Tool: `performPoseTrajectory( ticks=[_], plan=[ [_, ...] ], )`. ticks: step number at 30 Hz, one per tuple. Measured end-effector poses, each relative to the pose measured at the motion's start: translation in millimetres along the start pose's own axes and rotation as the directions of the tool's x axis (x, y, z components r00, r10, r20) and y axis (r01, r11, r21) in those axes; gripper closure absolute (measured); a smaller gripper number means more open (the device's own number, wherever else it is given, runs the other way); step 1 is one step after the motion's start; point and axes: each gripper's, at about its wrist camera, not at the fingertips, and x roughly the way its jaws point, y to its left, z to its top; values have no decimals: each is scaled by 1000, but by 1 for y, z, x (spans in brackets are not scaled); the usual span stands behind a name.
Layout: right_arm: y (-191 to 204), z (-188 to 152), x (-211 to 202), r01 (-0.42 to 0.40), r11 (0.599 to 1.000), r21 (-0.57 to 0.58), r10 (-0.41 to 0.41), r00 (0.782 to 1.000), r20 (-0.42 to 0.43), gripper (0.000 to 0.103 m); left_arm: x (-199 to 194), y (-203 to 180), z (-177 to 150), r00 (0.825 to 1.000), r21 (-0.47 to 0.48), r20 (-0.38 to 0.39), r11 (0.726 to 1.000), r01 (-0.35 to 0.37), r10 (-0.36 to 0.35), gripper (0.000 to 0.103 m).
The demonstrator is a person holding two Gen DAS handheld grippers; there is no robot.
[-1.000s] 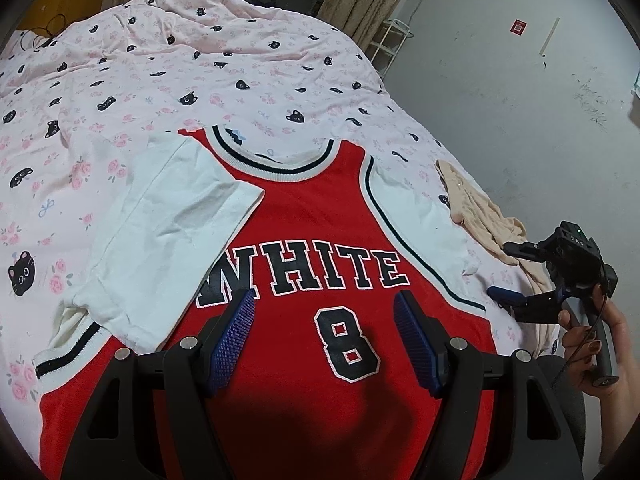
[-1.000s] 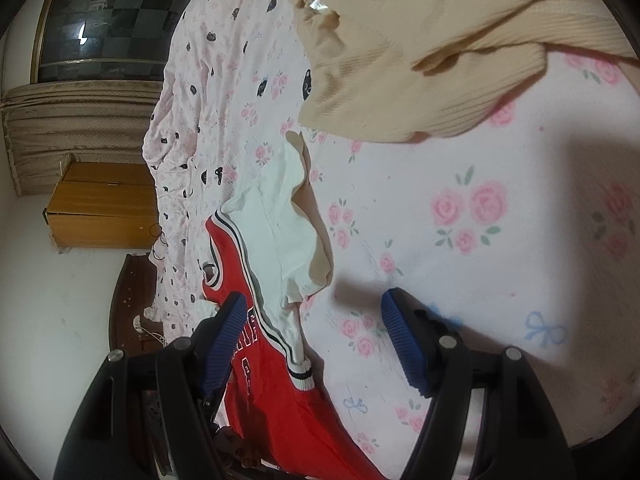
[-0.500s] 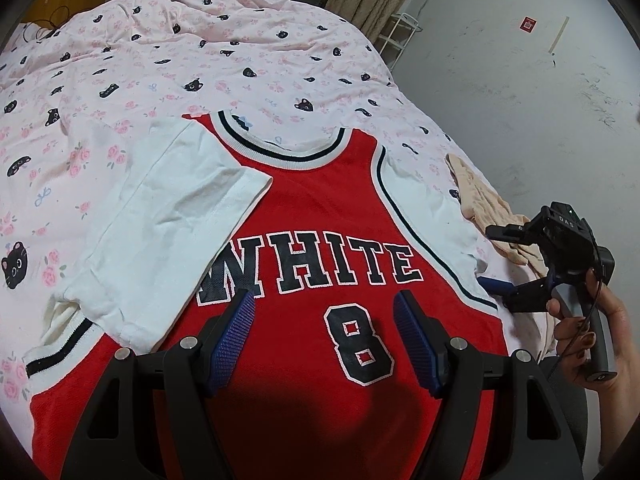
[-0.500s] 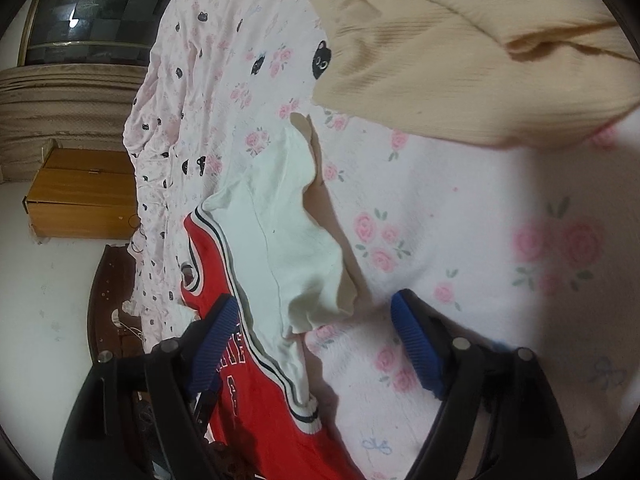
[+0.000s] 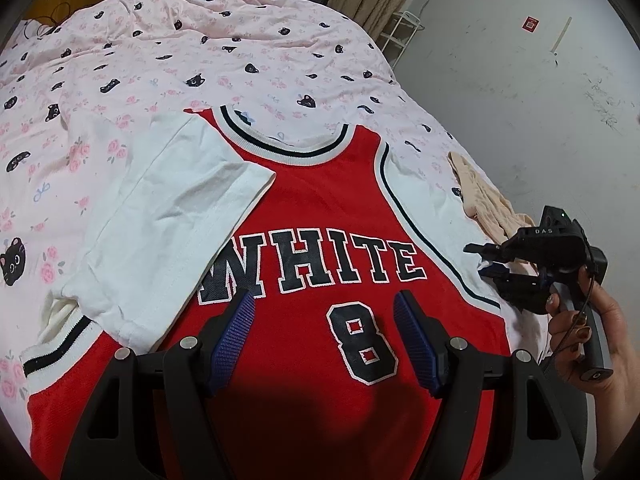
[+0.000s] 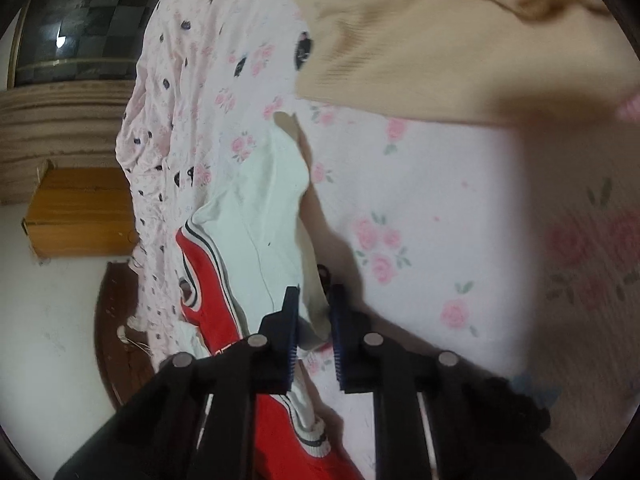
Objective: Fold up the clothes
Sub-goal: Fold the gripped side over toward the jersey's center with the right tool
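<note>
**Right gripper pinches the jersey sleeve**

While the red "WHITE 8" jersey (image 5: 320, 208) lies flat on the floral bedsheet (image 5: 168, 52), the left gripper (image 5: 324, 316) hovers above it, jaws spread. The right gripper (image 6: 314, 316) seems clamped on the white sleeve (image 6: 264, 216), though blurred.

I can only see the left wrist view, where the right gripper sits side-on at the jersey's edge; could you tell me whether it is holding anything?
Observer: Yes. In the right wrist view the right gripper is pinched on the hem of the white sleeve.
Operator: Thank you. Is the beige garment caught in that grip too?
Observer: No. The beige ribbed garment lies farther ahead on the floral bedsheet, outside the grip.
Operator: And what is past the bed on that side?
Observer: A wooden cabinet stands beside the bed.
</note>
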Motion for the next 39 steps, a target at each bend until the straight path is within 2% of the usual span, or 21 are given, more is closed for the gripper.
performPoseTrajectory(
  ticks=[2,10,15,17,21,28,35,39],
  plan=[
    [-3,-1,-4,-19,1000,11,19,1000,17,91,0,0,0,1000,-2,0,1000,0,0,36],
    [17,3,-22,24,997,-71,-19,997,70,87,0,1,1,1000,-13,-3,1000,1,-1,36],
    [49,-2,-27,60,979,-197,-44,996,83,92,-1,4,2,1000,-39,2,999,6,-6,36],
    [65,-7,-25,78,964,-256,-58,995,84,96,-3,8,3,1000,-64,8,998,12,-12,36],
    [95,-19,-20,101,927,-362,-75,994,83,98,-11,16,5,999,-111,35,994,16,-12,36],
    [140,-64,8,109,817,-566,-115,993,24,98,-29,36,10,996,-204,93,978,33,-14,36],
    [150,-107,52,107,735,-670,-199,978,-63,98,-32,48,10,995,-258,100,965,38,-12,36],
    [140,-115,67,104,730,-675,-238,965,-109,98,-31,50,11,995,-267,100,963,36,-10,36]
  ],
)
